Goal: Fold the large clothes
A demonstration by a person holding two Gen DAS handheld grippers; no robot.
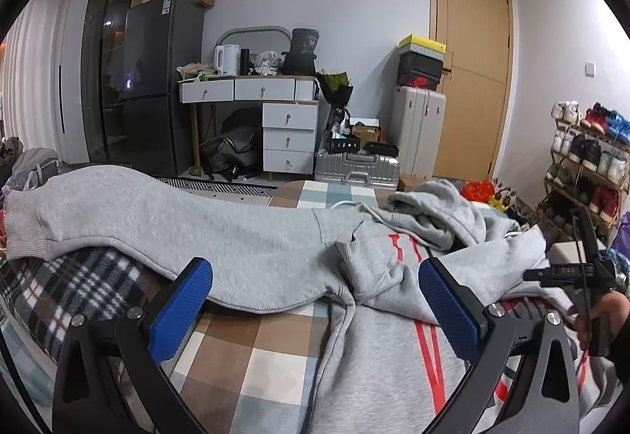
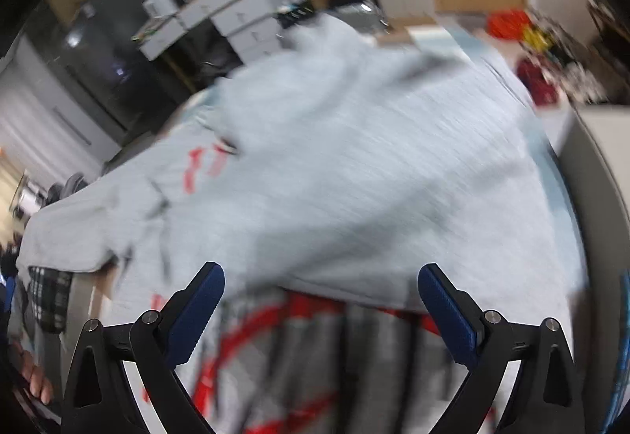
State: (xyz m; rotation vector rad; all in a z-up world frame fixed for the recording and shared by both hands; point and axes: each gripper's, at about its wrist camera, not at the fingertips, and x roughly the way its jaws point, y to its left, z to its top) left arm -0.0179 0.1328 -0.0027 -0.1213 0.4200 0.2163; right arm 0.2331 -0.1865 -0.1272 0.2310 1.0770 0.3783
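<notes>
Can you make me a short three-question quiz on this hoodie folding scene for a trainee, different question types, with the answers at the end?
1. True or false: the left gripper has its jaws clamped on the grey hoodie.
2. Multiple choice: what colour is the print on the hoodie? A) blue B) red C) green
3. Fill in the blank: in the left wrist view, the hoodie's long sleeve stretches out over a ______ blanket.

Key:
1. False: the jaws stand wide open with nothing between them. The right gripper is open too.
2. B
3. plaid
</notes>
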